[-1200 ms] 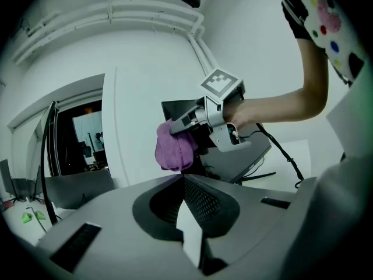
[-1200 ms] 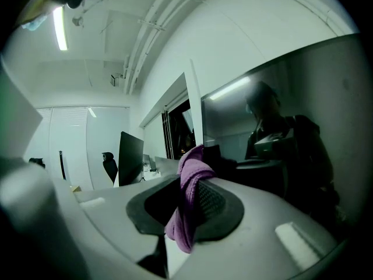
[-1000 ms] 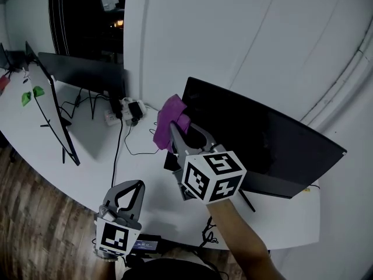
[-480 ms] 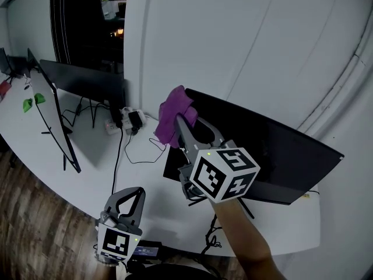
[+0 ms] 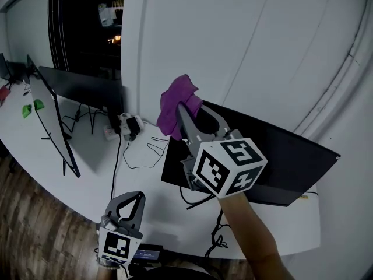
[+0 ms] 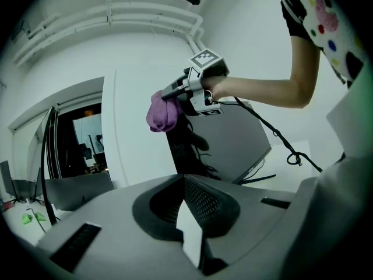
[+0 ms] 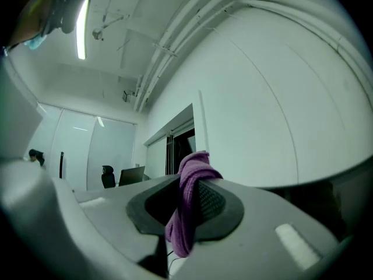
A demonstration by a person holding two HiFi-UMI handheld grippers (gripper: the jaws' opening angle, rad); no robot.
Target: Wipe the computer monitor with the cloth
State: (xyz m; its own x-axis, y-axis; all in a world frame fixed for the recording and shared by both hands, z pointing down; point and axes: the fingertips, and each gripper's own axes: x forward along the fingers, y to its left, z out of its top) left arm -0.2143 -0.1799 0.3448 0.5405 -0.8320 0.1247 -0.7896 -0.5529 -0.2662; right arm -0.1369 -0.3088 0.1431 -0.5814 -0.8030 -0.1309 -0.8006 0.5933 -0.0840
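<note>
My right gripper is raised over the upper left corner of the black computer monitor, shut on a crumpled purple cloth. The cloth hangs in front of the white wall and does not touch the screen. In the right gripper view the cloth is pinched between the jaws and droops below them. The left gripper view shows that cloth from below, with the monitor behind it. My left gripper is low near the desk's front edge, shut and holding nothing.
A white desk carries a second monitor seen edge-on at the left and a third behind it. A power strip and loose cables lie left of the black monitor. Wood floor lies below.
My right gripper has lifted the cloth from the monitor's upper left edge to above that corner. My left gripper has sunk slightly lower in view.
</note>
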